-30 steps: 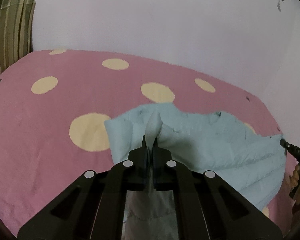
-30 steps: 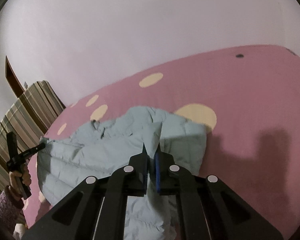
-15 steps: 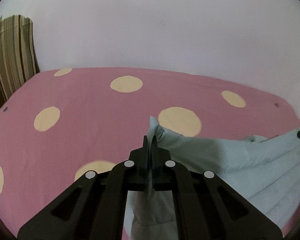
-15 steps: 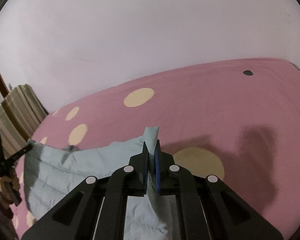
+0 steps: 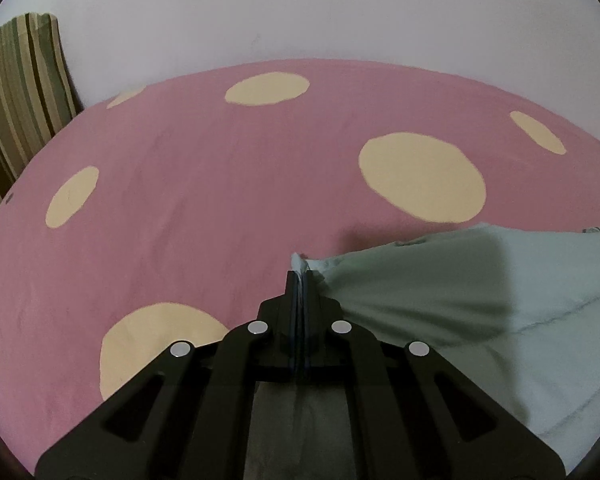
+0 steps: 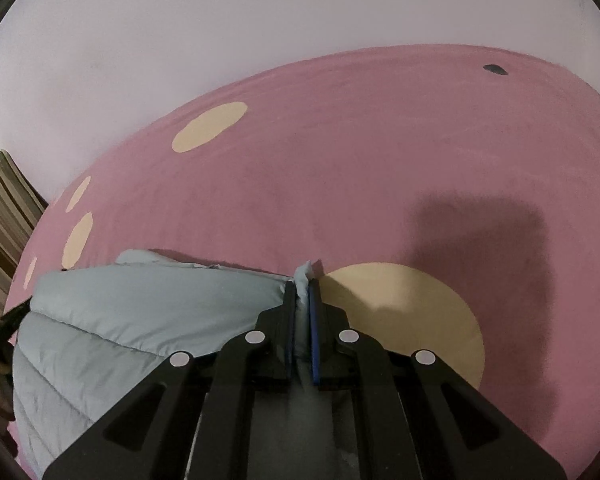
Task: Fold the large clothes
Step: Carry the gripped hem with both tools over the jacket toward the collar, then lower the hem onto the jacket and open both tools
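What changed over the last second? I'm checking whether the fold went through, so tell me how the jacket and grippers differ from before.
Both grippers carried the light blue jacket edge down and forward, from raised to low over the pink bedspread. The left gripper and right gripper kept their grip throughout; nothing was released. The bedspread and the striped pillow stayed put.

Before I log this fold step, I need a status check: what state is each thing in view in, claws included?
Left claw: shut on the jacket's edge.
Right claw: shut on the jacket's edge.
Light blue quilted jacket: held taut between both claws, its body resting on the bed.
Pink spotted bedsheet: spread flat, mostly uncovered.
Striped curtain: hanging at the bed's left side.
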{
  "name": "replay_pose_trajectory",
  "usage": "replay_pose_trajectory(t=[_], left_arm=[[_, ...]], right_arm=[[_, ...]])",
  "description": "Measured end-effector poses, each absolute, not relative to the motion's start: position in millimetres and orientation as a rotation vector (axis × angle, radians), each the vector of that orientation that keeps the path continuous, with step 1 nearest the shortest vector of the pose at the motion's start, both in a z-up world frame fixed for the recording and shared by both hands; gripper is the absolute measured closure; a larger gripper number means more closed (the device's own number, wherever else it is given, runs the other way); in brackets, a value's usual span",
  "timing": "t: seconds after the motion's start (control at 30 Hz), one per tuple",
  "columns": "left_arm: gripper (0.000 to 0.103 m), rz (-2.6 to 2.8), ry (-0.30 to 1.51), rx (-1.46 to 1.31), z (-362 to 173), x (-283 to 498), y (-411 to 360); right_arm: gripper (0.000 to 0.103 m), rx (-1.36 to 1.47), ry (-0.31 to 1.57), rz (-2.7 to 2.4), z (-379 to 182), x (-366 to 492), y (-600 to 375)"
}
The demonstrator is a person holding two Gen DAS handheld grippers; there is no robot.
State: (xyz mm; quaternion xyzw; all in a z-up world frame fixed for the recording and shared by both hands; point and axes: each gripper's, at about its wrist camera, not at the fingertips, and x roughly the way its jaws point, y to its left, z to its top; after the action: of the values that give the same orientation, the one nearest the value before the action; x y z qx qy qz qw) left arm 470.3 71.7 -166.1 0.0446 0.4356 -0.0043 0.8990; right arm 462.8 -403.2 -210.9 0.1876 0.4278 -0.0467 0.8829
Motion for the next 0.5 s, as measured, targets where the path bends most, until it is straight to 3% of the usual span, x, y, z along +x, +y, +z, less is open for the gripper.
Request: replay_pose_trajectory(t=[0.03, 0.07, 0.1, 0.2, 0.37, 0.5], left_arm=[[0.095, -0.005, 0.899, 0.079, -162.5, 469.0, 74.7], [0.082, 0.004, 0.896, 0.073, -158.8, 465.7, 77.4], [0.064, 0.022, 0.891, 0.073, -152.9, 461.1, 79.9], [0.044, 0.029, 0.846, 0.056, -133.6, 443.9, 84.0], [0.027, -0.069, 0.808, -0.036, -101.7, 405.4, 62.0], [0.025, -0.181, 0.835, -0.083, -108.2, 385.6, 18.1]], right_arm=[[0.095, 0.39, 0.894, -0.097, -209.7, 462.6, -403.4], [0.088, 0.38, 0.904, -0.106, -205.5, 461.4, -402.3], [0.075, 0.365, 0.911, -0.122, -202.5, 460.9, -400.4], [0.044, 0.315, 0.876, -0.186, -179.2, 451.6, -391.3], [0.034, 0.298, 0.791, -0.138, -144.8, 431.1, -348.4], [0.033, 0.292, 0.824, -0.034, -149.6, 438.3, -294.6]])
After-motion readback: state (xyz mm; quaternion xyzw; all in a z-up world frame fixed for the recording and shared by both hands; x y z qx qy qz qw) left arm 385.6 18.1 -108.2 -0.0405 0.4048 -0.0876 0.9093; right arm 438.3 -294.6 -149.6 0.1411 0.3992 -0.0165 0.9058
